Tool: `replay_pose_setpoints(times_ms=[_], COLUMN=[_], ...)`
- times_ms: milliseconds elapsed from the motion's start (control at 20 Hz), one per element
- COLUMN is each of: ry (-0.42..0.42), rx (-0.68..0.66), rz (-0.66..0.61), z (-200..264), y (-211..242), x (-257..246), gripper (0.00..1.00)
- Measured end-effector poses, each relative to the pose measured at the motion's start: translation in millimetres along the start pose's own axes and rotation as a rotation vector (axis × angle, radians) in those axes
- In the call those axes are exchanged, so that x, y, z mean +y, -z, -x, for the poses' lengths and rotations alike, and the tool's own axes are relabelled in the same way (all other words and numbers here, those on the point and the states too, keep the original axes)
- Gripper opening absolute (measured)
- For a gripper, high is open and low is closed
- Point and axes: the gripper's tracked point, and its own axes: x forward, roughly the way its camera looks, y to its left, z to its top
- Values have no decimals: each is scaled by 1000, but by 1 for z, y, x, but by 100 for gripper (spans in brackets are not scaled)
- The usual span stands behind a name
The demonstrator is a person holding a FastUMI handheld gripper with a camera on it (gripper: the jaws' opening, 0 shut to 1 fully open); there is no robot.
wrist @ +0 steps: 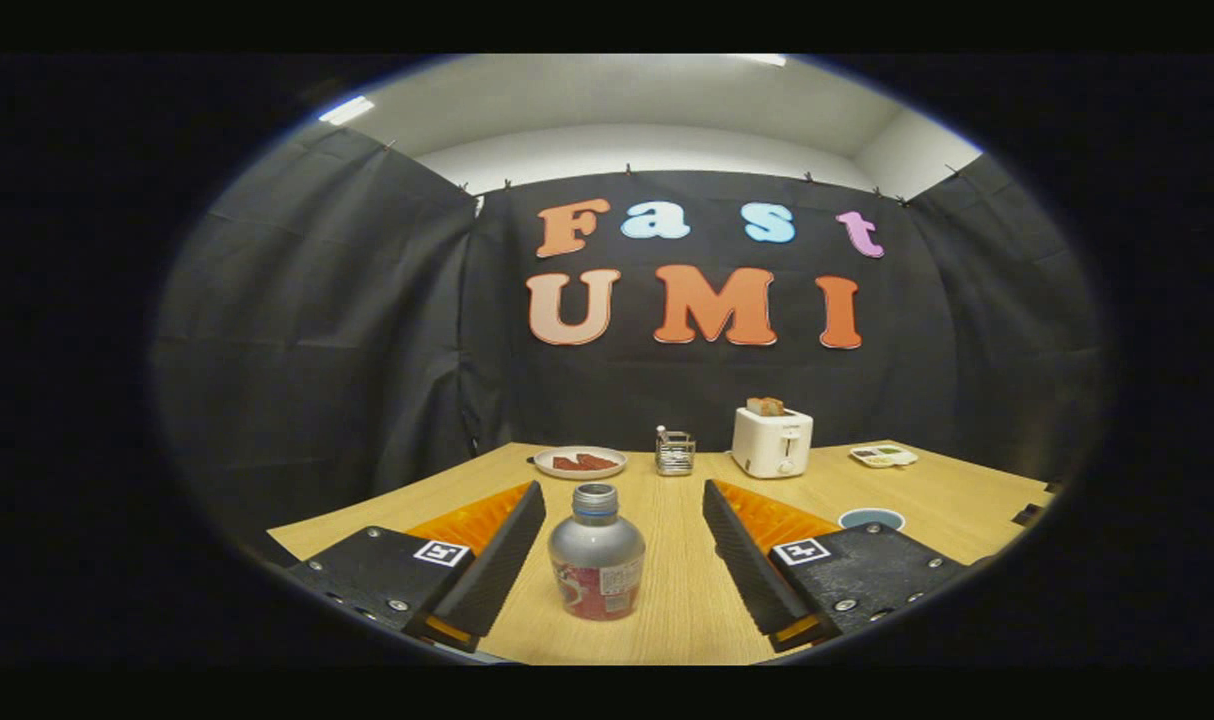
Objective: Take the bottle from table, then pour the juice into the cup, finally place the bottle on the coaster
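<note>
1. Two fingers of the gripper [624,560] stand spread wide, and neither one touches anything.
2. Between them the bottle [596,553] stands upright on the wooden table [667,610], nearer the left finger, its cap on and a red label around its lower body.
3. Past the right finger sits the cup [871,519], seen from above as a pale rim around a dark inside.
4. Farther back lie a plate [580,462] with red pieces, a small wire rack [674,452], a white toaster [772,441] with toast in it, and a small tray [883,456].
</note>
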Motion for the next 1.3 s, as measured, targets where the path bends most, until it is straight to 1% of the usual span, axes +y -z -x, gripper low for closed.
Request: replay_pose_setpoints(times_ms=[250,650,900,1000,1050,1100,1250,1300], ry=[-29,-71,-88,-98,-101,-104,-110,-121], rx=[43,123,146,165,168,164,163,163], rz=[-30,38,9,18,21,21,23,3], z=[-9,-23,-26,-29,-26,-26,-24,-26], y=[43,91,109,115,113,112,103,100], x=[8,22,26,28,27,28,30,32], gripper=[94,95,88,86,85,81,78,77])
